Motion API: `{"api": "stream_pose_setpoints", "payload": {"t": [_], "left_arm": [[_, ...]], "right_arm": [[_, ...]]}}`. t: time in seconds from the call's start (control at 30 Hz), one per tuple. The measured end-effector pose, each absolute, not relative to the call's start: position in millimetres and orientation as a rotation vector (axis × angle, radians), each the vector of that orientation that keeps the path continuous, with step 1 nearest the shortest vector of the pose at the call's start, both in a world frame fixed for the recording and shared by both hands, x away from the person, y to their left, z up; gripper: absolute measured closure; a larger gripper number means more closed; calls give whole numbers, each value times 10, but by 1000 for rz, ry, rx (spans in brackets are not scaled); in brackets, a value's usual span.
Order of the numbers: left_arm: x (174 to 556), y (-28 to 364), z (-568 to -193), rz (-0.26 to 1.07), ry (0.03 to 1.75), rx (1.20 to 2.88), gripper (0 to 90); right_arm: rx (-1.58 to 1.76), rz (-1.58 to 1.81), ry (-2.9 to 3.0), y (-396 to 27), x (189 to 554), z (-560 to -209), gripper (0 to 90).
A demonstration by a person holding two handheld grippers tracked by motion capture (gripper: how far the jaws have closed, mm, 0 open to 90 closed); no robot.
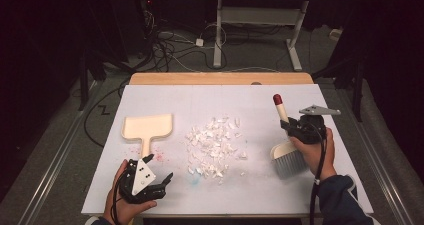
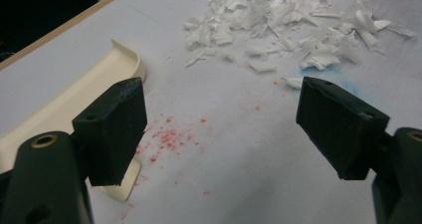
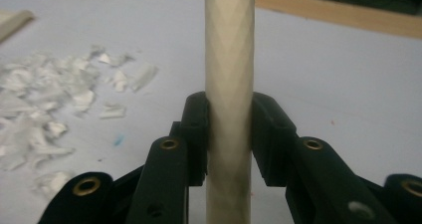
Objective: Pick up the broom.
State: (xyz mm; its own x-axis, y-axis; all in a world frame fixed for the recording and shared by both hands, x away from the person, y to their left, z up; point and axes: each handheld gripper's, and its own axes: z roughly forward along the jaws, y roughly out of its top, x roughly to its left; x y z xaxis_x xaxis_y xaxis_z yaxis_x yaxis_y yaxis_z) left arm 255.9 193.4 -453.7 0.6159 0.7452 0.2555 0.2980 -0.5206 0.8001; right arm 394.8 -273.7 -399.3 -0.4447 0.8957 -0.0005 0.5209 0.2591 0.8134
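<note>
Right now you are holding your left gripper (image 1: 159, 181) at the near edge of the white table sheet (image 1: 210, 97), at about seven o'clock from the heap of torn paper scraps (image 1: 214, 145). Its jaws are standing wide apart with nothing between them, and in the left gripper view (image 2: 219, 129) they are framing bare sheet dusted with small red crumbs (image 2: 166, 137). Just beyond that gripper, at its twelve o'clock, the cream dustpan (image 1: 148, 127) is lying flat, its handle pointing back toward you and ending close to the jaws; in the left gripper view the left jaw is covering part of that dustpan (image 2: 74, 99). A faint blue smudge (image 2: 351, 87) is showing on the sheet by the right jaw.

Your right gripper (image 1: 290, 126) is sitting at about three o'clock from the scraps, well apart from the dustpan. Its jaws are closed on the pale handle of the hand brush (image 1: 286, 147), gripping it partway up. The grey bristles are resting on the sheet at the near end, and the handle is leaning away from you toward twelve o'clock, ending in a dark red tip. In the right gripper view (image 3: 230, 134) the brush handle (image 3: 230, 74) is rising straight up between the two pads, with scraps (image 3: 54, 104) spread at its nine o'clock.

Farther off, the wooden table edge (image 1: 220, 78) is showing past the sheet.
</note>
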Motion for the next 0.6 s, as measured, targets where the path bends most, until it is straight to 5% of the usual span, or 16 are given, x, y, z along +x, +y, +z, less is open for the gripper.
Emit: {"api": "stream_pose_setpoints", "payload": {"t": [0.3,0.6], "left_arm": [[2547,1724,-4424,670,779,2053,190],[2548,981,-4116,468,585,1977,190]], "right_arm": [[1128,1201,1982,-2620,3557,-3610,718],[1001,1268,2001,-2213,3342,-3529,718]]}}
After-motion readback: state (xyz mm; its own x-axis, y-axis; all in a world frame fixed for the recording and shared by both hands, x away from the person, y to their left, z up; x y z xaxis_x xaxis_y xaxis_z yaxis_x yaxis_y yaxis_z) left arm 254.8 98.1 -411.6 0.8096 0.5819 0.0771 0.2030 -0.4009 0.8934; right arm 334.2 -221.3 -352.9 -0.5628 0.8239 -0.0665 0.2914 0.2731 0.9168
